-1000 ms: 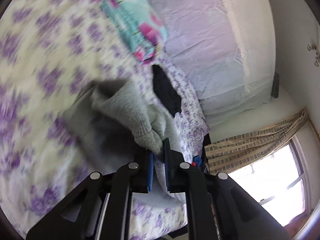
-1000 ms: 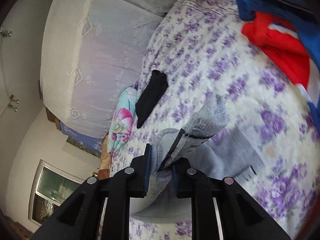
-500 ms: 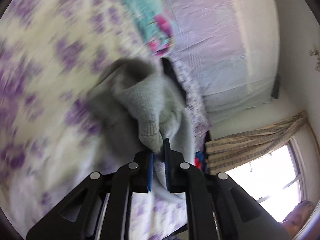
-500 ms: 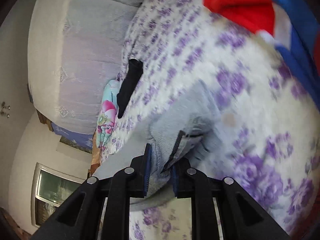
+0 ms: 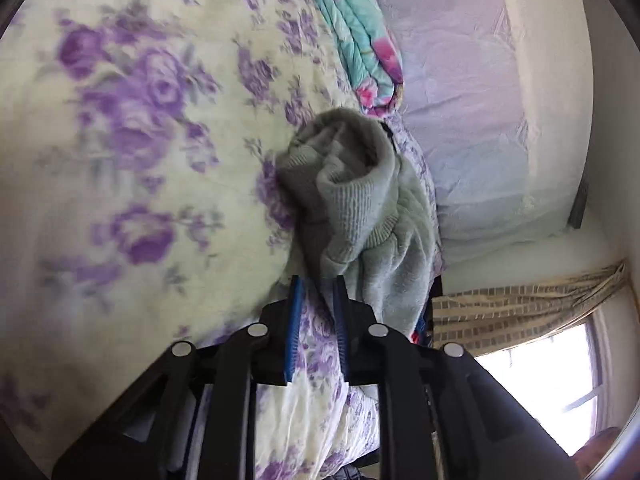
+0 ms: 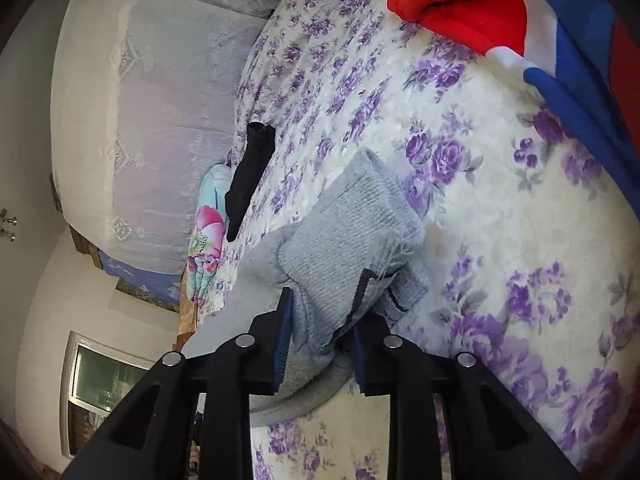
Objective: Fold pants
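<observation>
1. Left wrist view: left gripper [image 5: 316, 292] low over the floral bedsheet [image 5: 132, 128], jaws opening with a narrow gap between the blue pads [image 5: 295, 320]. Grey pants [image 5: 356, 200] bunched just ahead of the tips, ribbed cuff folded over on top; a thin edge of the cloth seems to run down between the pads, no longer plainly pinched. Likely reading: cuff end brought down onto the layer beneath and let go so the fold stays put.

2. Same view, surroundings: turquoise floral quilt [image 5: 360, 44] rolled up beyond the pants, pale lilac headboard cover [image 5: 472, 112] behind it, beige curtain [image 5: 520, 308] and a bright window [image 5: 552, 380] at lower right. None of it touching the gripper.

3. Right wrist view: right gripper [image 6: 320, 320] also low on the bed, jaws opening and standing clearly wider than the left pair. Grey knit of the pants [image 6: 352, 240] between the pads, the part with a dark stripe lying in the gap; left pad apart from the cloth, right pad hidden behind it, so grip judged as released. Folded end resting on the sheet [image 6: 500, 200] over another grey layer, which fits a placed fold.

4. Same view, surroundings: black sock [image 6: 250, 176] near the bed's edge beside the quilt [image 6: 208, 236], well apart from the pants; red, white and blue garment [image 6: 500, 16] at upper right, also apart.

5. Judgement: 1 fold being laid down with both ends released together; smoothing or a 2nd fold probably left.
</observation>
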`<state>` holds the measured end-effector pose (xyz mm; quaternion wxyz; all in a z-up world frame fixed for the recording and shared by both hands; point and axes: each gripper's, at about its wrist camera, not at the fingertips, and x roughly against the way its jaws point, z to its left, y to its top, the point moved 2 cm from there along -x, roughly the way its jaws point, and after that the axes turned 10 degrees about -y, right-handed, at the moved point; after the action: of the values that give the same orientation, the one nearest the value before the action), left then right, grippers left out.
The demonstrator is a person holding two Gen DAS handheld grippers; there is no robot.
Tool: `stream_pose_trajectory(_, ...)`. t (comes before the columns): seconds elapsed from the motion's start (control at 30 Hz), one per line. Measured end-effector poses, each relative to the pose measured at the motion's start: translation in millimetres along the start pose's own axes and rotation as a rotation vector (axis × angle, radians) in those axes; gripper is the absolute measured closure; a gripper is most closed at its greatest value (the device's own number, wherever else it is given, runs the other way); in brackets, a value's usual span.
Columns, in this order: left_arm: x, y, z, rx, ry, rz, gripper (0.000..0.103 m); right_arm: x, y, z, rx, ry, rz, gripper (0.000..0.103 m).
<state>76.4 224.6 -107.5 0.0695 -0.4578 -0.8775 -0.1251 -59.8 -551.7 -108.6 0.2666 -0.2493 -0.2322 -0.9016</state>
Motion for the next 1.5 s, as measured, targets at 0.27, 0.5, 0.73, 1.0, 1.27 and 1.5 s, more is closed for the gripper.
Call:
stream_pose_trajectory(0.27, -6, -25, -102, -0.345, -0.033, -0.008, 0.071, 50, -23, 22, 0.033, -0.061, -0.161, 0.057)
stream_pose_trajectory(0.5, -94, -25, -119, -0.421, 0.05, 0.111, 0.054, 21, -46, 111, 0.218, 0.134, -0.114, 0.047)
stream_pose_trajectory(0.73, -94, 8, -13, -0.067, -0.019, 0.102, 0.101, -56, -40, 39, 0.061, -0.046, 0.024, 0.103)
stream_pose_trajectory(1.0, -83, -54, -107, -0.517, 0.181, 0.006, 0.031, 4, -56, 70, 0.154, -0.051, -0.116, 0.038)
stream_pose_trajectory(1.27, -199, -133, -139, -0.65, 0.091, 0.339, 0.029, -69, -51, 189, 0.337, 0.214, 0.171, 0.033)
stream_pose_trajectory(1.5, -222, -173, -100, -0.753, 0.232, 0.319, 0.03, -218, -99, 283, 0.391, 0.236, 0.586, 0.033)
